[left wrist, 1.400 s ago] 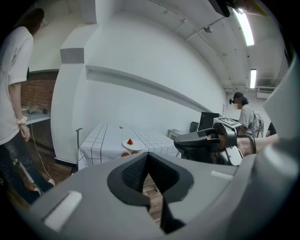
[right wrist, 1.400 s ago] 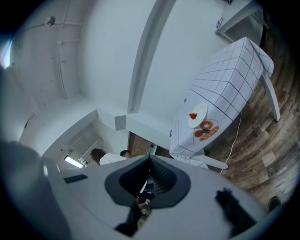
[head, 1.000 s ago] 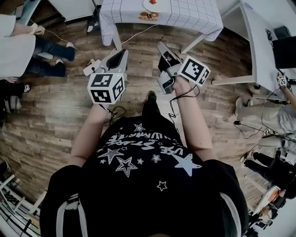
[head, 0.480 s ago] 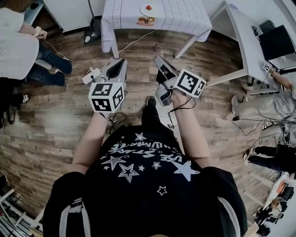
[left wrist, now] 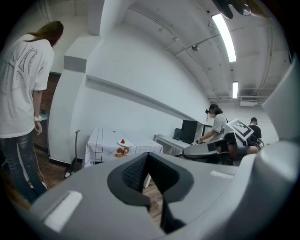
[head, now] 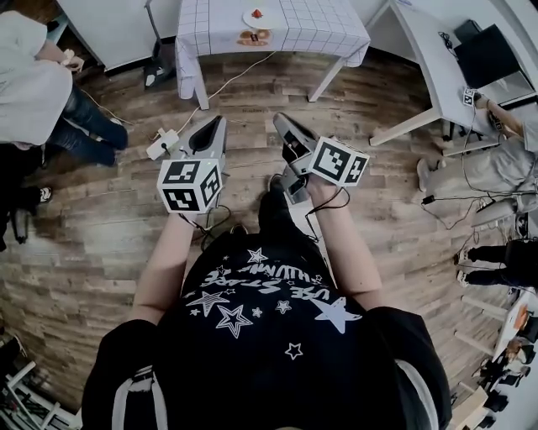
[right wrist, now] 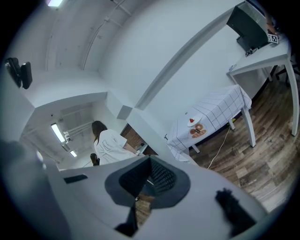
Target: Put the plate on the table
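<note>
Across the wood floor point(head: 101, 243) the plate point(head: 256, 16) looks tiny; left gripper point(head: 218, 123) and right gripper point(head: 279, 119) both closed.

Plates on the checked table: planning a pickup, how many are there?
1: a white plate on the checked table, just beyond some pastries; those may hide another.

Your head view is evenly, softly lit, and shadows on the wooden floor point(head: 101, 243) are faint. The fisheye bends the room strongly toward the edges, and its corners go dark. In your left gripper view the ceiling strip lights point(left wrist: 224, 35) blow out to white glare. Both gripper views sit inside a black round vignette. Whatever lies nearest the lens is soft, the far room sharper.
</note>
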`<state>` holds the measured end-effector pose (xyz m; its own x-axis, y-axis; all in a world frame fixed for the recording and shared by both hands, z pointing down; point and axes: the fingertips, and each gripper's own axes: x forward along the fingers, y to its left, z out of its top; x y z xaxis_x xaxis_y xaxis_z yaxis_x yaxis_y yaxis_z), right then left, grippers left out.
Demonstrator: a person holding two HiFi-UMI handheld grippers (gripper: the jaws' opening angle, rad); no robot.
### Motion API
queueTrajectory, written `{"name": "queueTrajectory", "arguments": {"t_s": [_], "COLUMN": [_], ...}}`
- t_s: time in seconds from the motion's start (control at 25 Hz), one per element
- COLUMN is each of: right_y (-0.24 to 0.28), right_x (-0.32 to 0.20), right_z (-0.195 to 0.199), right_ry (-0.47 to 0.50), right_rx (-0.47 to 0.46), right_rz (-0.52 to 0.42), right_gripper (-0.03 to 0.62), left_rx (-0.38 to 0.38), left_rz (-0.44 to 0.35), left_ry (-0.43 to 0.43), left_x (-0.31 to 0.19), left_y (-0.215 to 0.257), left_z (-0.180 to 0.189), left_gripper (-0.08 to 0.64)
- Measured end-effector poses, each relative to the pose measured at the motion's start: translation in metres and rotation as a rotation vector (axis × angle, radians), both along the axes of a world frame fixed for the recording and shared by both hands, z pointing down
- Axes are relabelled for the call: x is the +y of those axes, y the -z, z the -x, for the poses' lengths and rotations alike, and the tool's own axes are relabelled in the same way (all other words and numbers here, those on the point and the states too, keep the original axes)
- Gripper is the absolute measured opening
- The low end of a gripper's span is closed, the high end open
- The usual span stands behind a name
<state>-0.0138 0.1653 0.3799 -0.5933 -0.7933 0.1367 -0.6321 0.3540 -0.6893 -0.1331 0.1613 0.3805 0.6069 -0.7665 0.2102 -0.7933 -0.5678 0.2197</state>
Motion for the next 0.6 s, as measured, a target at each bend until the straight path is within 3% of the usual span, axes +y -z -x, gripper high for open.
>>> {"name": "queueTrajectory", "arguments": {"t_s": [0.6], "right_y": [-0.004], "right_x": [0.015], "right_z": [-0.006], "right_ry": [-0.003], "right_rx": [0.017], "right_rz": [0.02], "right_gripper": [0.012], "left_rx": [-0.006], "left_rz": [0.004], "left_ry": [-0.043], "left_x": [0.012], "left_y": [-0.006], "left_z": [-0.021], "left_gripper": [0.009]}}
